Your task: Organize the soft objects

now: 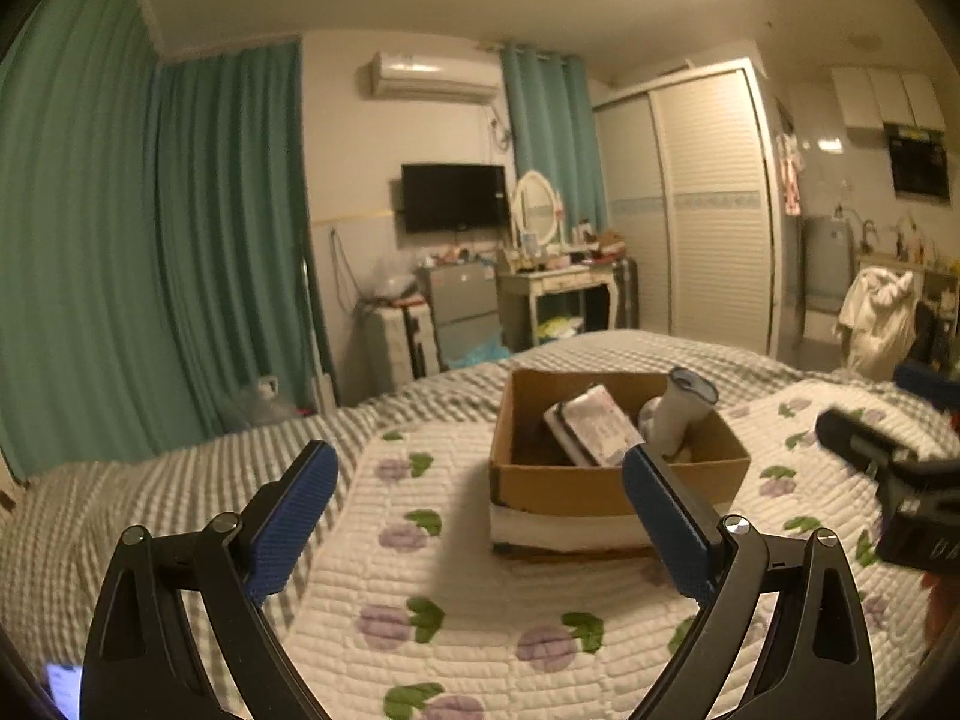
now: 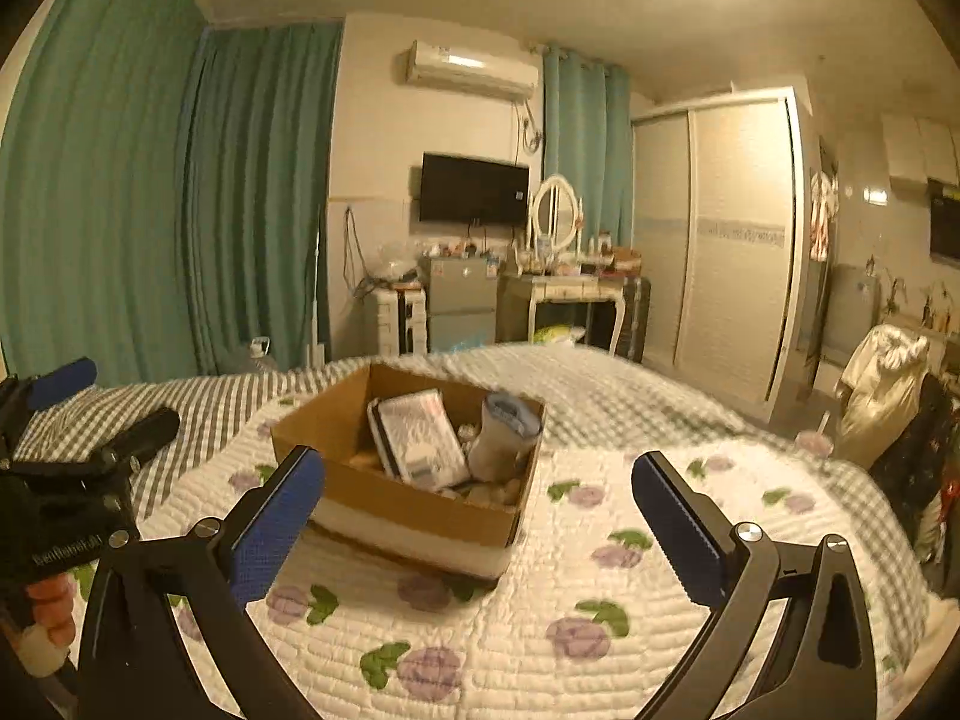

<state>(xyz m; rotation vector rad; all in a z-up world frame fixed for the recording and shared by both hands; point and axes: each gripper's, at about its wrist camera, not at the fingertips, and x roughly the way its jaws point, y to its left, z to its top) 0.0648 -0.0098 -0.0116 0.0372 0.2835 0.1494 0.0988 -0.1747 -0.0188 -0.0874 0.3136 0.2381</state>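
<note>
A cardboard box point(image 1: 618, 480) point(image 2: 414, 498) sits on a floral quilt point(image 1: 480, 600) point(image 2: 540, 600) spread over the bed point(image 1: 180, 480) point(image 2: 600, 396). Inside it a flat packet point(image 1: 594, 426) point(image 2: 420, 438) leans tilted, with a rolled grey cloth point(image 1: 684, 414) point(image 2: 504, 432) upright just beside it, at the box's right side. The left gripper point(image 1: 480, 504) hangs above the quilt in front of the box, fingers point(image 1: 294, 516) spread wide and holding nothing. The right gripper point(image 2: 480, 510) also hangs before the box, its blue fingers point(image 2: 678, 522) wide apart and empty. Each gripper shows at the edge of the other's view. Green curtains point(image 1: 150, 240) point(image 2: 150, 210) hang at the left of the room.
</note>
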